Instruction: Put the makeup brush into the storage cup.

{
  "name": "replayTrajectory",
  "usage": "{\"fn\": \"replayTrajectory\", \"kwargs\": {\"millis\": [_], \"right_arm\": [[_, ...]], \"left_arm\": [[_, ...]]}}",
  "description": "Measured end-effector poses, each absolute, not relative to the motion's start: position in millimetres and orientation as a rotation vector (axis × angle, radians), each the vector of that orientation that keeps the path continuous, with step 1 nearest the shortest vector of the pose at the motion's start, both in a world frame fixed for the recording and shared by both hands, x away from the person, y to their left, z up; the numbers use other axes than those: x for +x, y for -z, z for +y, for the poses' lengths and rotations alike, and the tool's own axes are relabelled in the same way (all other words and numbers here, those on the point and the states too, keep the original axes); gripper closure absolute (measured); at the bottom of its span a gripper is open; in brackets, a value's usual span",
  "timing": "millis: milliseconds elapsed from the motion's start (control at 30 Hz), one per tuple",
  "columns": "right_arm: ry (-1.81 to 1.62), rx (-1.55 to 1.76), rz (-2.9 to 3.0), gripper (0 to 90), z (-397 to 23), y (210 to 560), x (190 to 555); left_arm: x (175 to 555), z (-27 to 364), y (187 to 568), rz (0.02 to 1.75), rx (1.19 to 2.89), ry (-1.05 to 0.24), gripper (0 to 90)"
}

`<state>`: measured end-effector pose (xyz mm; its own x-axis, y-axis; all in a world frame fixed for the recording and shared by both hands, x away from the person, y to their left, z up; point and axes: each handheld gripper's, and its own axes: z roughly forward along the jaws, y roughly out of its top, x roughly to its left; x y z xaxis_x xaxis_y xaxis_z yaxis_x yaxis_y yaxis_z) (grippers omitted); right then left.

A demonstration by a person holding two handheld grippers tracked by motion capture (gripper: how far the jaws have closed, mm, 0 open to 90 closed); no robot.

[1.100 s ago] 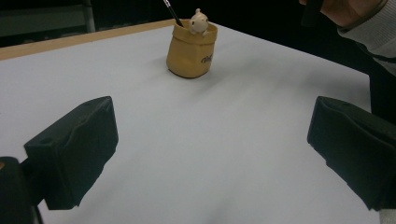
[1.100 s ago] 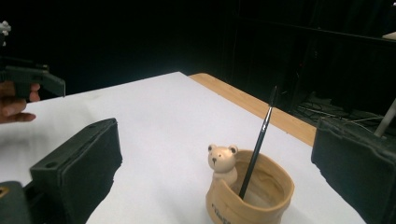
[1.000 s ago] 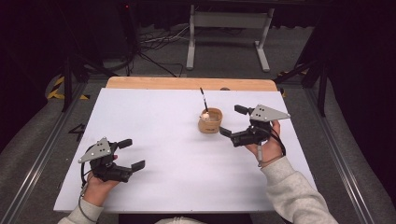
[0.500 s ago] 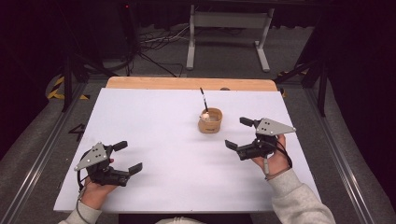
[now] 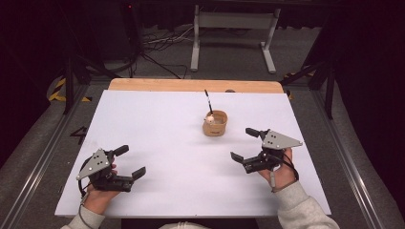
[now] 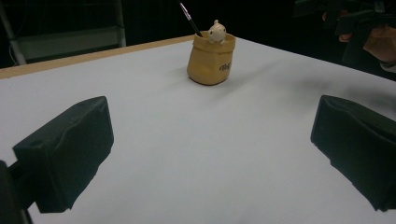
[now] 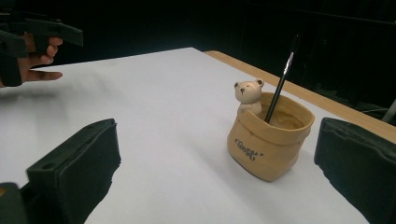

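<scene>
Both grippers, left gripper [image 5: 125,161] and right gripper [image 5: 246,144], spread empty near desk's [image 5: 143,119] front edge; pen [image 5: 208,101] stands in pot [image 5: 215,123], apparently deposited.

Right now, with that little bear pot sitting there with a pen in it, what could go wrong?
The pen leans loose in the pot, so a nudge from the right gripper, the nearer one, could flick it out. The pot looks light and might tip or slide on the smooth white table.

White desk [image 5: 157,143] with a pale wood far edge. Tan sack-shaped pot [image 7: 270,144] with dark lettering, a cream bear [image 7: 247,94], a black pen [image 7: 281,83]. Black claws.
</scene>
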<state>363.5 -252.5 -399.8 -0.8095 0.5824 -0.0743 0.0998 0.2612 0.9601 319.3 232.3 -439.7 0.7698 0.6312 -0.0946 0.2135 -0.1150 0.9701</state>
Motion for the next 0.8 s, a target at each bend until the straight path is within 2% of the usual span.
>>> {"fn": "replayTrajectory", "kwargs": {"millis": [800], "right_arm": [[-1.585,0.659,2.066,0.1,-262,430,348]], "left_arm": [[316,233,457,0.731,1.659,-0.335,0.1]]}}
